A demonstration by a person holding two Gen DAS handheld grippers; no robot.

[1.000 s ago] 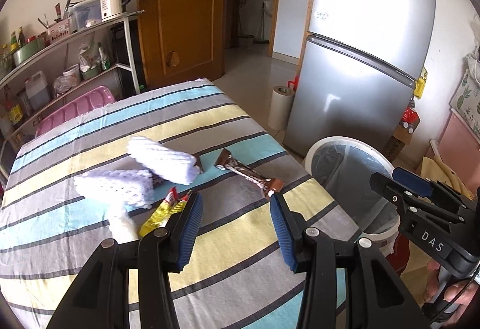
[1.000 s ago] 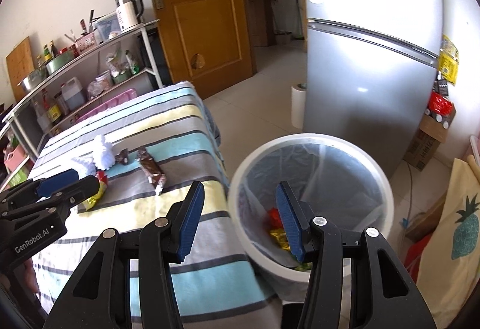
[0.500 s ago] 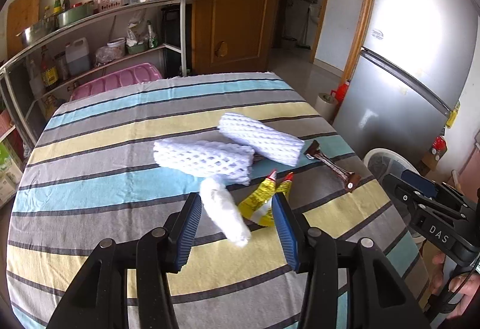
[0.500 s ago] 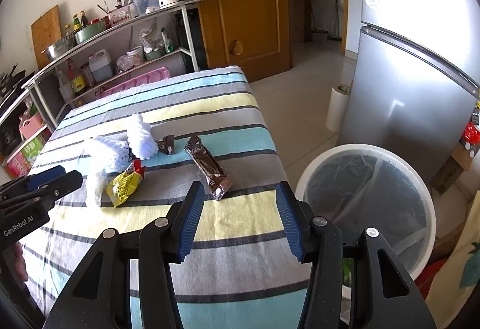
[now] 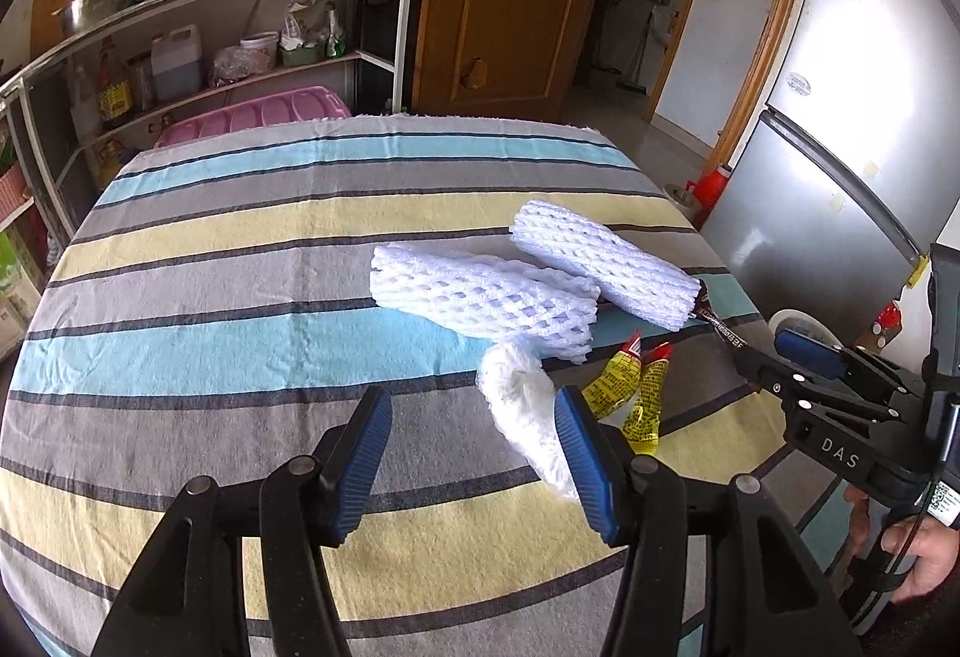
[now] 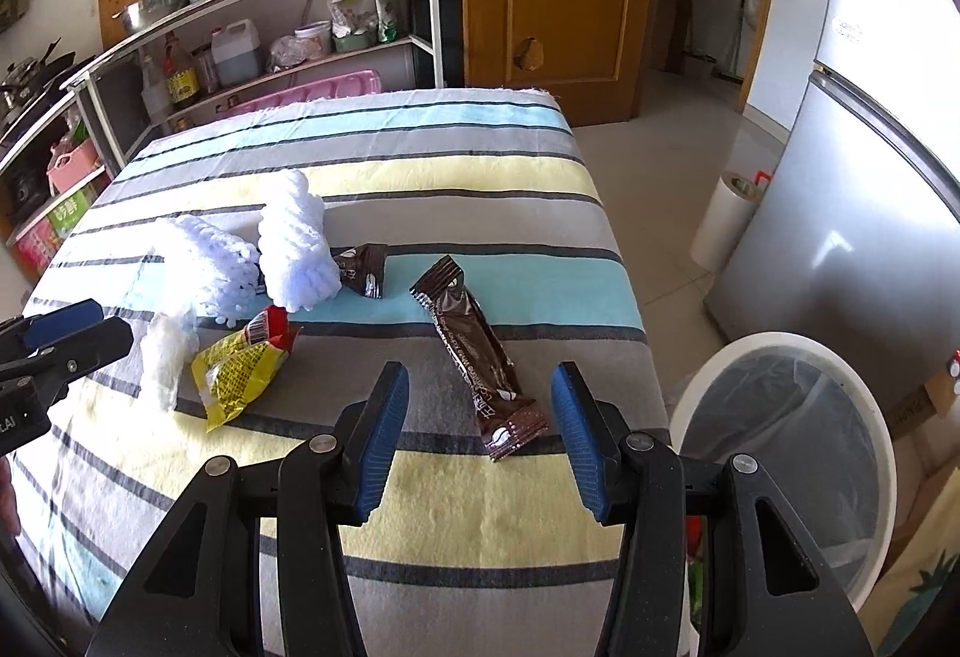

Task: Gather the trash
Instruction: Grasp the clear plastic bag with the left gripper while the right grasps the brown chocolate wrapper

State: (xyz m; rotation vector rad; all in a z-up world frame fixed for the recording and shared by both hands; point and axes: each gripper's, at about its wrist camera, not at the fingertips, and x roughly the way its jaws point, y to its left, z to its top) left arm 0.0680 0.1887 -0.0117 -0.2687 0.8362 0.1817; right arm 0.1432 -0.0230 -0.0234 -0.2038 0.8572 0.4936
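Since the brown wrapper (image 6: 478, 357) near the table's right edge looks light, thin and crinkly, a pinch across its flat middle should suit; the right gripper (image 6: 480, 438) hangs spread above it, empty. The left gripper (image 5: 474, 456), jaws opening and empty, nears the white foam piece (image 5: 525, 411) (soft, squashy). Striped cloth (image 5: 240, 249) may bunch; the bin (image 6: 786, 453) waits beside.

L gripper (image 5: 471, 453) jaws opening, nothing clamped; crumpled white tissue wad (image 5: 525, 420) by its right pad, w/ two white foam net sleeves (image 5: 480, 300) beyond on striped tablecloth (image 5: 240, 249).
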